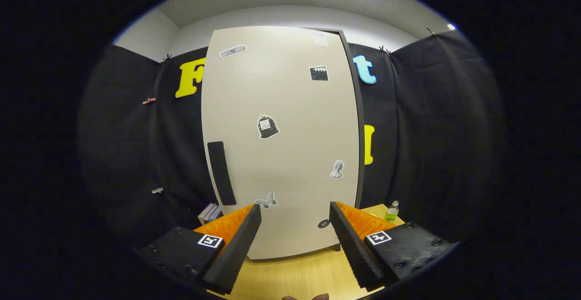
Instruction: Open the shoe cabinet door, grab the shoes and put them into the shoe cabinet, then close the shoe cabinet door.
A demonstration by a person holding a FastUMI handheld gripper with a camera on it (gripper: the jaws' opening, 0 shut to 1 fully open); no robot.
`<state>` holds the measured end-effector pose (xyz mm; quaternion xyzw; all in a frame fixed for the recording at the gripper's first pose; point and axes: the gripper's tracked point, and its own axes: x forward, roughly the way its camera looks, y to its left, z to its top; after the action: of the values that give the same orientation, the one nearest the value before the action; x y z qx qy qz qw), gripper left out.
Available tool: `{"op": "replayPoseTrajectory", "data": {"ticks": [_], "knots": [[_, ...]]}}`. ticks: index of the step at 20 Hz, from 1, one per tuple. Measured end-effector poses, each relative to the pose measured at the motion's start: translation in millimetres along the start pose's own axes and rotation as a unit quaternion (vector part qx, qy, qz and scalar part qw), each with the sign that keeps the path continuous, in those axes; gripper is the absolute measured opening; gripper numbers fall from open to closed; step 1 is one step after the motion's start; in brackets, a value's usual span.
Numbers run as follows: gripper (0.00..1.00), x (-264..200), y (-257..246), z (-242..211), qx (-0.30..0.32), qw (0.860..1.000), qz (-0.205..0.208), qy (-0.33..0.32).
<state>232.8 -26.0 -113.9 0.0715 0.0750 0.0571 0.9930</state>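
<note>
A tall beige shoe cabinet stands upright on a wooden table, straight ahead of my fingers. Its door is closed and carries several stickers. A dark vertical handle strip sits on the door's left side, low down. My gripper is open, with nothing between its fingers, and hangs a short way in front of the door's lower part. At the very front, between the fingers, a small sliver of something brownish peeks in; I cannot tell what it is.
The light wooden table runs from under my fingers to the cabinet's foot. A small green bottle stands to the right of the cabinet. A stack of greyish books lies at its left foot. Black cloth walls close in all around.
</note>
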Motion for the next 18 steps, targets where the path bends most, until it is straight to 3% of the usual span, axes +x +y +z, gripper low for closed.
{"op": "replayPoseTrajectory", "data": {"ticks": [18], "knots": [[0.98,-2.2,0.9,-2.1,0.002,1.000,0.002,0.002]]}}
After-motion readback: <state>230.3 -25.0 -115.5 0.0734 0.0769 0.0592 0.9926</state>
